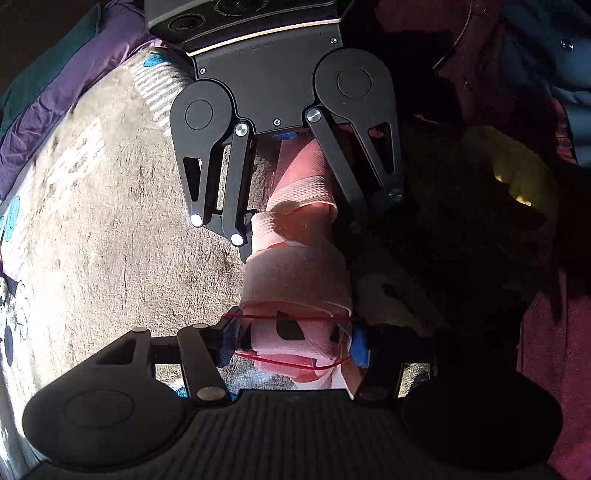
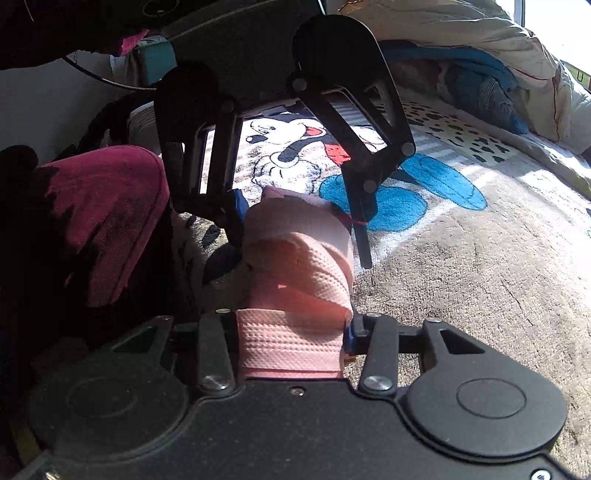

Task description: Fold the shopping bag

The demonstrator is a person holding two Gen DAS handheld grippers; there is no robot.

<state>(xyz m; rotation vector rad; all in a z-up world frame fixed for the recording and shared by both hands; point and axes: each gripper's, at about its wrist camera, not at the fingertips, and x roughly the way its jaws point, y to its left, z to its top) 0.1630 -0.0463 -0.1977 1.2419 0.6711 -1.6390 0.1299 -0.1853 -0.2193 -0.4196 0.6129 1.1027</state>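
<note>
I am rolling the pink shopping bag (image 1: pixel 295 280) tight above the blanket (image 1: pixel 110 240): right gripper (image 2: pixel 291 343) clamping the strap, left gripper (image 1: pixel 295 339) holding the bundle, jaws half-open; tucking should follow.

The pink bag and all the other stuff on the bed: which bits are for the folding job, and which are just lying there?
For the job:
- pink bag, rolled up
- left gripper, bag between its fingers
- right gripper, holding the bag's strap

Just lying about:
- cartoon blanket
- white quilt
- purple cloth
- blue cloth
</note>
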